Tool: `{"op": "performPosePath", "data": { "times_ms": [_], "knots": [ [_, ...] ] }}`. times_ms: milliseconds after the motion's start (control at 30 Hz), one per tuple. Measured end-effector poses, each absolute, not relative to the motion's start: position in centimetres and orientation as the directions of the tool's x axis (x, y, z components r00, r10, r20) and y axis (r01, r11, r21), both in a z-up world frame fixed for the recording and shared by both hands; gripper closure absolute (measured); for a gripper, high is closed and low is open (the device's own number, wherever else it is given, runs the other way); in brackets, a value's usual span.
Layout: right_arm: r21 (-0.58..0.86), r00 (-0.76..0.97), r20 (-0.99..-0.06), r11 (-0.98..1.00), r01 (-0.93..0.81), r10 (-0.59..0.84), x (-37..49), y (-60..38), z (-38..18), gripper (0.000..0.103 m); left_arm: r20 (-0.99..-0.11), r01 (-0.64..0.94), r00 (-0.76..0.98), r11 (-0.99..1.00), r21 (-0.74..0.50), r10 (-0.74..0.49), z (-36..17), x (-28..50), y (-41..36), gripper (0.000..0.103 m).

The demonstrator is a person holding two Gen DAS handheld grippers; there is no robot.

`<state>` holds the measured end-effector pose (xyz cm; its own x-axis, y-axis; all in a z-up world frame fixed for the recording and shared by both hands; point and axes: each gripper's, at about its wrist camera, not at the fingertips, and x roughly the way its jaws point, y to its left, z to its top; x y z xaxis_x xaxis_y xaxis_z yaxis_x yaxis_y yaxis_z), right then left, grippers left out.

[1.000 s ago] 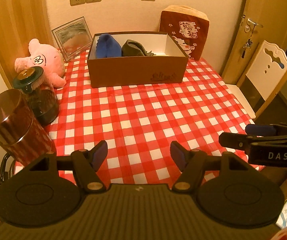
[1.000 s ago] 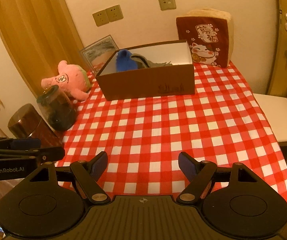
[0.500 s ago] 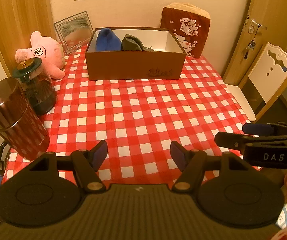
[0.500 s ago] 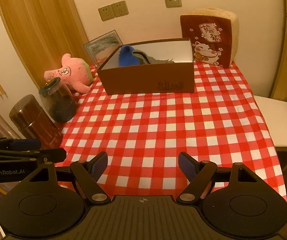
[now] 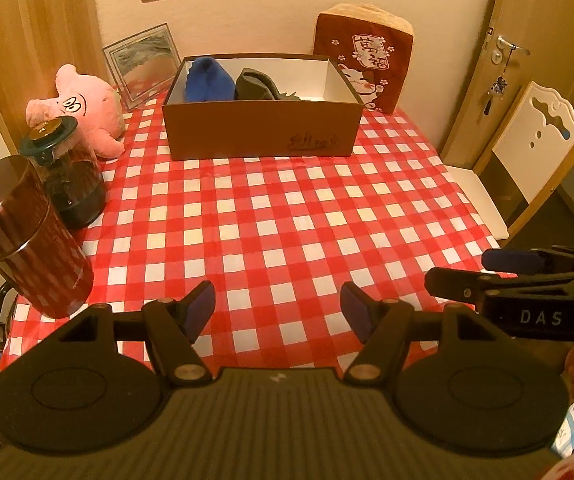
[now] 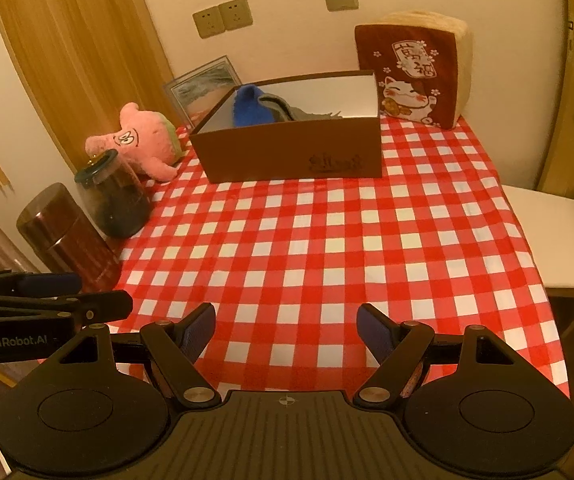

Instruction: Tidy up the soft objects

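While both grippers have drawn back to the near table edge, the left gripper [image 5: 277, 310] and right gripper [image 6: 286, 327] gape wide and empty, leaving 2 soft items, blue [image 5: 207, 80] and grey [image 5: 257, 86], inside the far brown cardboard box [image 5: 261, 134], so the pink plush pig [image 5: 87, 106] far left looks next.

Mid tablecloth [image 5: 287, 216] free; jars [image 5: 67, 176] crowd left edge.

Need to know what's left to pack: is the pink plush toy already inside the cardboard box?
No, the pink plush toy lies on the tablecloth left of the cardboard box, which holds only a blue item and a grey one.
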<state>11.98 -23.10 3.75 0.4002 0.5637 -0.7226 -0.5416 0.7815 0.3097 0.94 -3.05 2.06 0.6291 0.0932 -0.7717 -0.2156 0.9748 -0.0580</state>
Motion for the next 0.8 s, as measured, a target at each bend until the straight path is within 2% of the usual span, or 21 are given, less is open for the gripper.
{"op": "performPosePath", "data": {
  "times_ms": [800],
  "knots": [
    [0.309,0.402,-0.722,0.782,-0.541,0.563,11.96,-23.63,3.66,0.026,-0.77,-0.213,0.63,0.976,-0.052,0.097,2.19,0.86,-2.82,0.036]
  ]
}}
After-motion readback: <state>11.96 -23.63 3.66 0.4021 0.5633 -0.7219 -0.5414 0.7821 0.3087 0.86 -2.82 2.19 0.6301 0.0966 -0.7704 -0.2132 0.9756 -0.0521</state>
